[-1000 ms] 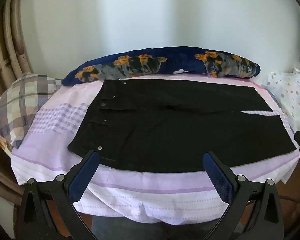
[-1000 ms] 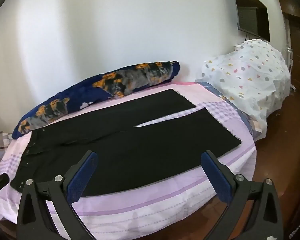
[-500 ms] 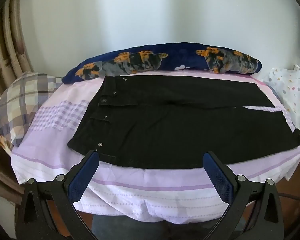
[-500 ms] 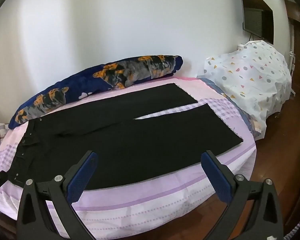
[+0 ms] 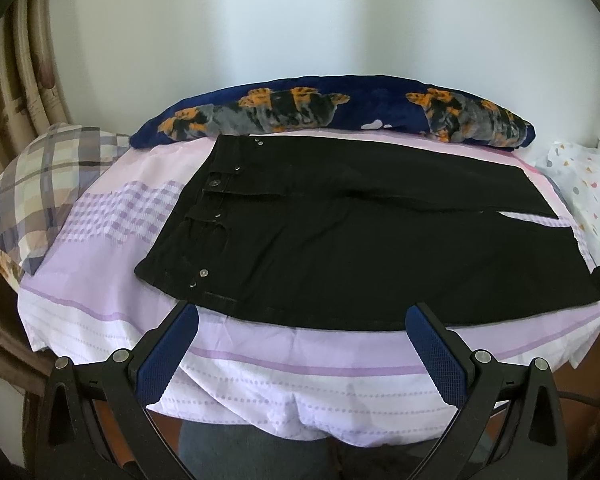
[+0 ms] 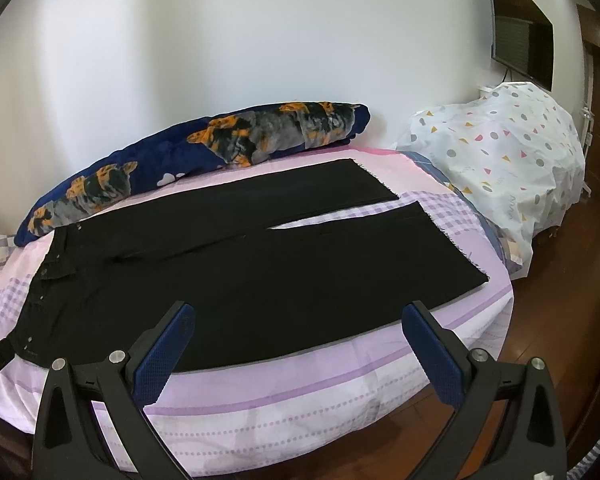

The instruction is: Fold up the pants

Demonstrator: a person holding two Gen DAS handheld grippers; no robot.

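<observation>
Black pants [image 5: 364, 248] lie flat, matte, on the striped lilac sheet [image 5: 300, 364]. Left gripper [image 5: 302, 316] and right gripper [image 6: 298, 314] wide, empty. Plush blanket roll [image 5: 340, 108] upper centre.

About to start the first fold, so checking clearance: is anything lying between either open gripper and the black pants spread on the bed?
Nothing visible. The left gripper and right gripper hover open at the near edge of the black pants, with only the bare purple-striped sheet between.
</observation>
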